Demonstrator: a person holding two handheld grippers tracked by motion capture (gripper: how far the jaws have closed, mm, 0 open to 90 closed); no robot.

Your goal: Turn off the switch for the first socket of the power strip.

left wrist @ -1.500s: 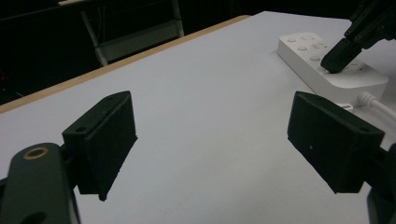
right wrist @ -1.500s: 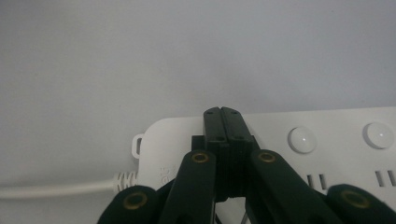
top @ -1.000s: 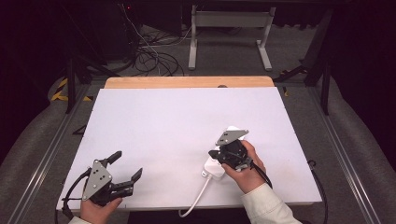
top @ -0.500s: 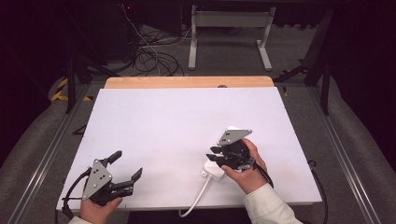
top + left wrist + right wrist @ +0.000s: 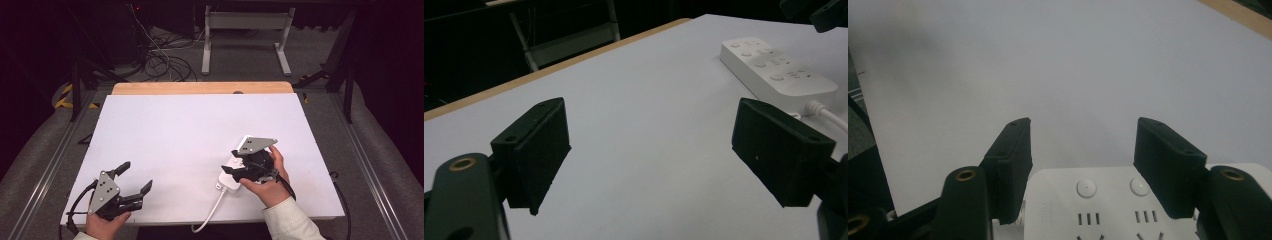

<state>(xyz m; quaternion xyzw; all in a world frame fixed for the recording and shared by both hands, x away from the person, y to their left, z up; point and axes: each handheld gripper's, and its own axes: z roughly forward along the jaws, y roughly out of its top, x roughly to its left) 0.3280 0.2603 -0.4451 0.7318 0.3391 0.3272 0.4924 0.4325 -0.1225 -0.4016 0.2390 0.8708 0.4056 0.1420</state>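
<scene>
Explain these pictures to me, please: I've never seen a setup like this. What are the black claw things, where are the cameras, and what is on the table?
No robot here: a person holds a two-jaw hand-held gripper in each hand. The high view looks down from above the person's side of the white-topped table. The left hand-held gripper sits near the table's front left corner, jaws wide apart, holding nothing. The right hand-held gripper is above a white plastic power strip with round buttons, whose white cable runs off the front edge. The other two pictures come from cameras riding on each gripper, looking along its black jaws. In the right gripper view the jaws stand open on either side of the strip's end; whether they touch it is unclear.
</scene>
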